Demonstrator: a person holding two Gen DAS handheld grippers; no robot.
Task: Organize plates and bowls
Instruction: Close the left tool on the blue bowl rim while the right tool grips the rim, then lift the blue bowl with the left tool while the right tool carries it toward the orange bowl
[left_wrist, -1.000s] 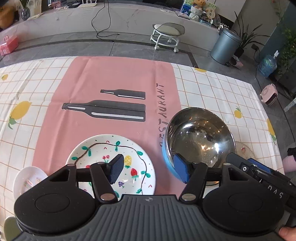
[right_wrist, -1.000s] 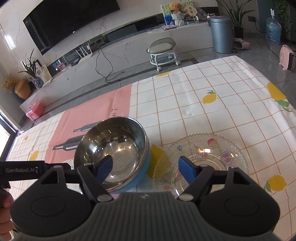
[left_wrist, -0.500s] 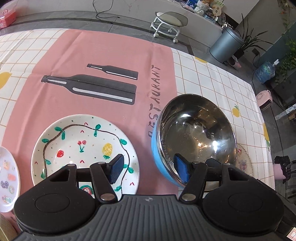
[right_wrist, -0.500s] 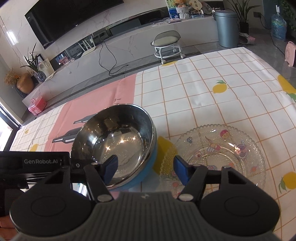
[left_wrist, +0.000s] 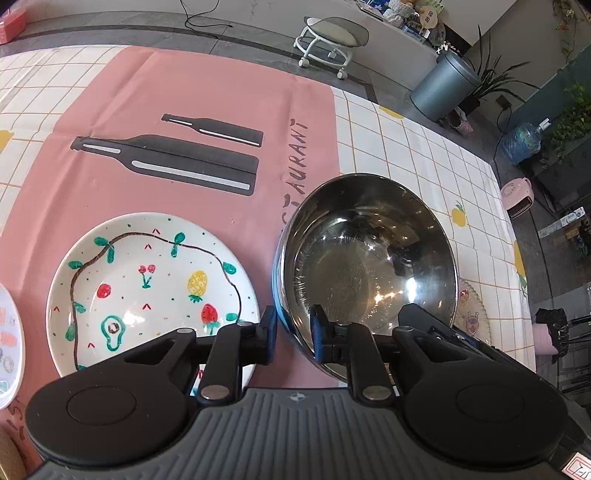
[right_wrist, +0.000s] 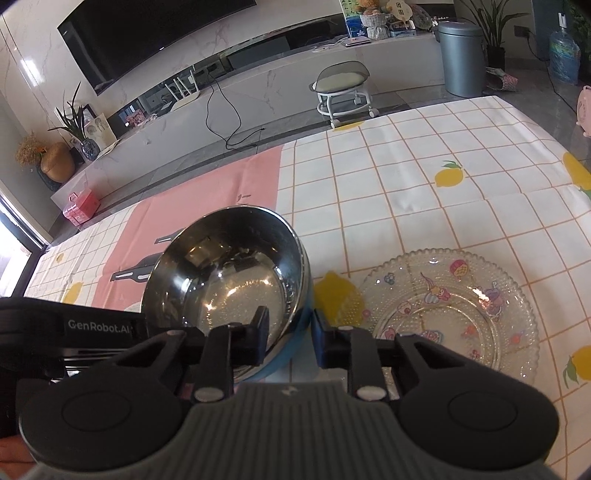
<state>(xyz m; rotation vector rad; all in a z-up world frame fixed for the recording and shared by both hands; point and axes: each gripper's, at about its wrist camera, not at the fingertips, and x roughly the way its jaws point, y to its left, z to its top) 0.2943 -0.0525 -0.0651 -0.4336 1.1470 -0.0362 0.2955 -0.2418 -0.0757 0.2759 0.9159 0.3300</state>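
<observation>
A steel bowl (left_wrist: 369, 258) with a blue outside sits tilted on the pink mat; it also shows in the right wrist view (right_wrist: 229, 277). My left gripper (left_wrist: 293, 332) is shut on the bowl's near left rim. My right gripper (right_wrist: 290, 334) is shut on the bowl's near right rim. A white plate (left_wrist: 147, 288) painted with fruit lies left of the bowl. A clear glass plate (right_wrist: 450, 310) with cartoon prints lies right of the bowl, partly visible in the left wrist view (left_wrist: 472, 314).
The rim of another small white dish (left_wrist: 9, 332) shows at the far left. The tablecloth (right_wrist: 424, 177) is checked with lemons, with a pink mat (left_wrist: 184, 110) in the middle. A stool (right_wrist: 343, 92) and a grey bin (right_wrist: 461, 55) stand on the floor beyond the table.
Both grippers have closed from open onto the bowl's rim, one on each side. The bowl now sits more tilted.
</observation>
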